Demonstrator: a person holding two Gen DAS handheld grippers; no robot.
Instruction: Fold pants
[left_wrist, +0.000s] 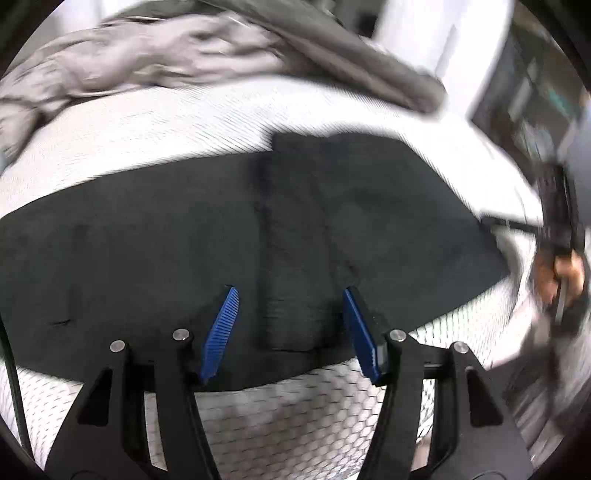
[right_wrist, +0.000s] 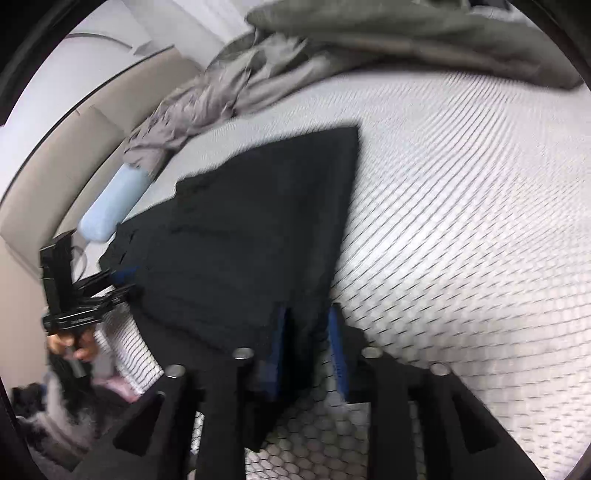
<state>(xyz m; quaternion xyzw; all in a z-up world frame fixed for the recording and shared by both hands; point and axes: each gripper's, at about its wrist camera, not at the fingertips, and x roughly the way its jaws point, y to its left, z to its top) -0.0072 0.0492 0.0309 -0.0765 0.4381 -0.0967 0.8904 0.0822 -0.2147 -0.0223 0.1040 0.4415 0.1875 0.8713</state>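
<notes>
We see the black pants (left_wrist: 229, 229) spread flat on a bed with a white honeycomb-patterned cover (left_wrist: 155, 125); a raised folded band of the same cloth runs across them toward the near edge. From the left wrist view, the left gripper (left_wrist: 290, 291) hovers over that near edge with its 2 blue pads (left_wrist: 221, 332) spread apart, released, nothing clamped between them. At the far right of that view, blurred, a hand (left_wrist: 561, 273) grips the handle of the other tool. From the right wrist view, the right gripper (right_wrist: 308, 317) has its blue pads close on either side of a fold of the pants; it looks clenched on the cloth, though motion blur makes this less than certain; the pants' corner drapes over its near parts. A crumpled grey blanket (right_wrist: 229, 88) lies beyond the pants; a pale blue pillow (right_wrist: 110, 203) sits just beside their far left corner.
</notes>
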